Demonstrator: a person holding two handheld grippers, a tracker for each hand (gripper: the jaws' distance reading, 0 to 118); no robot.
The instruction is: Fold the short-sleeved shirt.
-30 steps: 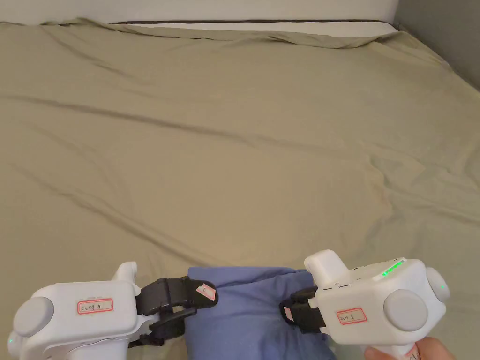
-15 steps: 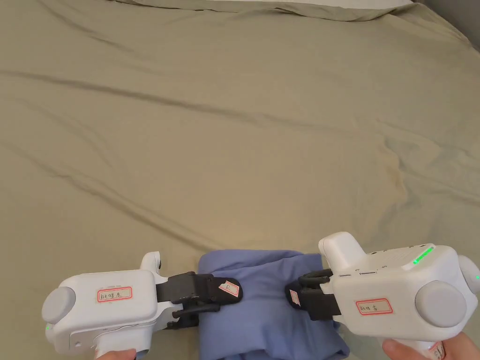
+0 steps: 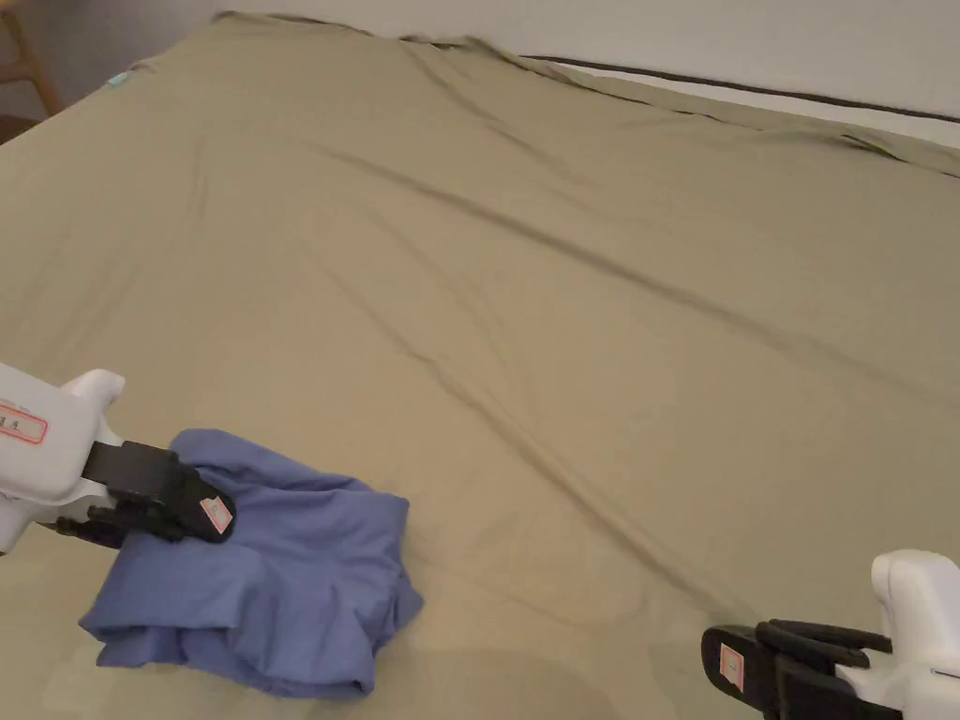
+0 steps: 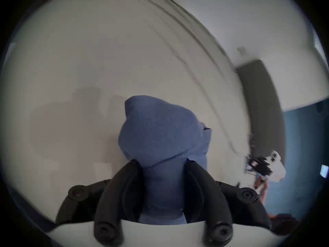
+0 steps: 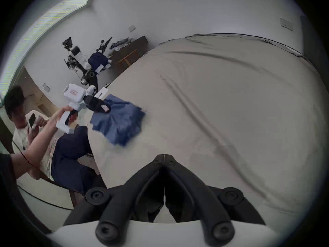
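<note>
The blue shirt (image 3: 272,581) is bunched on the bed (image 3: 562,281) near its edge, one end pinched by the left claw (image 3: 202,511), probably for carrying. The right claw (image 3: 741,667) is closed, empty, well apart.

A: Shirt (image 3: 272,581)?
B: Lay on the bed sheet (image 3: 562,281), at seven o'clock in the head view, left gripper (image 3: 192,506) at its ten o'clock edge.
A: Right gripper (image 3: 736,667)?
B: Five o'clock, well apart from the shirt.
</note>
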